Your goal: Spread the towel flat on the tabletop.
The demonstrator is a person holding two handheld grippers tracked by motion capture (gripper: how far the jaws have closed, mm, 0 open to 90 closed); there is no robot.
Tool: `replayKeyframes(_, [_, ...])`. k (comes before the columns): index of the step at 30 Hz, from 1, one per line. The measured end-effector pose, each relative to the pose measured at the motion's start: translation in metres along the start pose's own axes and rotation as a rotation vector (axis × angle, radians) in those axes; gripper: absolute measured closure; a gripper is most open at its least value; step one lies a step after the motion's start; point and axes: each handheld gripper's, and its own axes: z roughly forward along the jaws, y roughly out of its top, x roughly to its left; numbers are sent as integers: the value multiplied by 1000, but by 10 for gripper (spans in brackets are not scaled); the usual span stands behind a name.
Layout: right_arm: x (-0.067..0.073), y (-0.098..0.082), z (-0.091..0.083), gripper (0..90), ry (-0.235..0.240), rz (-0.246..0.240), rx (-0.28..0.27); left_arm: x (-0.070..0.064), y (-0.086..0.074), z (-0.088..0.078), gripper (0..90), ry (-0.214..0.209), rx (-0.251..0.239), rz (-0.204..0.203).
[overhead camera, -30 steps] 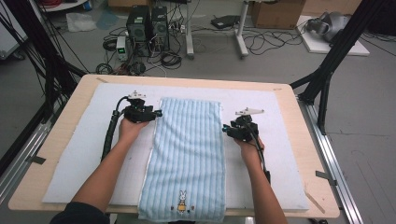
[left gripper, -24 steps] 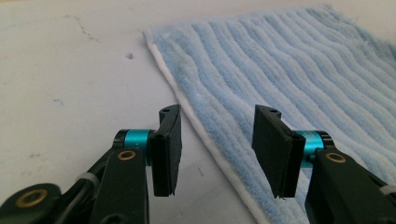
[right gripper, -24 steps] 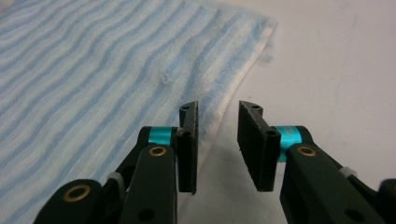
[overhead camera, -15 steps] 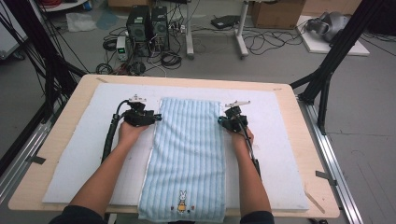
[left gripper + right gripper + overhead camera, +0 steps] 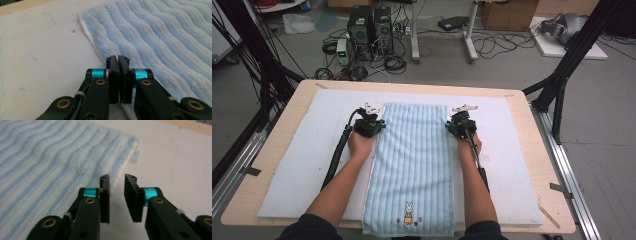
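Towel (image 5: 414,165) near edge past the high view's bottom, both elbows likewise.

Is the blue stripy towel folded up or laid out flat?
Laid out flat. The light-blue striped terry towel lies spread lengthwise on the white foam mat, its bunny picture showing.

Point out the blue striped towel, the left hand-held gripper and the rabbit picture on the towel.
blue striped towel (image 5: 414,160): high view, middle of the cloth.
left hand-held gripper (image 5: 118,58): left gripper view, between its closed jaw tips.
rabbit picture (image 5: 408,212): high view, the rabbit's body, near the towel's near edge.
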Motion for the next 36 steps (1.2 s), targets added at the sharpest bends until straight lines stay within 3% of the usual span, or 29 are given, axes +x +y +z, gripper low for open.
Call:
replayKeyframes(1, [0,1,-3,693,13,11,-6,2,0,-1,824,3,-5,-22])
replayKeyframes(3, [-1,2,-9,676,31,-7,-14,8,-1,-2,605,-3,-8,-69])
replayKeyframes(4, [0,3,-12,676,50,-13,-21,11,-1,-4,537,-18,-12,-81])
replayKeyframes(7, [1,1,-19,682,104,-18,-20,17,-2,-10,479,-65,-24,-64])
replayKeyframes(10, [5,-8,-20,655,184,-13,55,21,-3,-23,420,-109,-93,-41])
replayKeyframes(13, [9,-16,-16,699,153,-31,103,25,-6,-32,400,-133,-125,-49])
replayKeyframes(14, [9,-17,-16,837,148,-33,87,26,-6,-35,392,-131,-132,-55])
replayKeyframes(19, [13,-14,-12,868,40,-79,68,26,-9,-41,396,-126,-148,-67])
replayKeyframes(20, [12,-14,-10,850,31,-63,60,25,-10,-42,396,-129,-148,-65])
replayKeyframes(23, [7,-16,-13,664,47,3,45,23,-14,-44,395,-140,-154,-58])
replayKeyframes(29, [2,-29,-42,638,90,-8,-26,24,-18,-52,393,-159,-191,-61])
replayKeyframes(30, [1,-32,-49,623,104,-8,-18,24,-18,-53,392,-163,-197,-61])
replayKeyframes(32, [2,-38,-61,612,95,-39,-43,25,-20,-57,378,-184,-220,-64])
replayKeyframes(36, [3,-49,-83,505,96,-52,-68,24,-24,-67,288,-217,-253,-70])
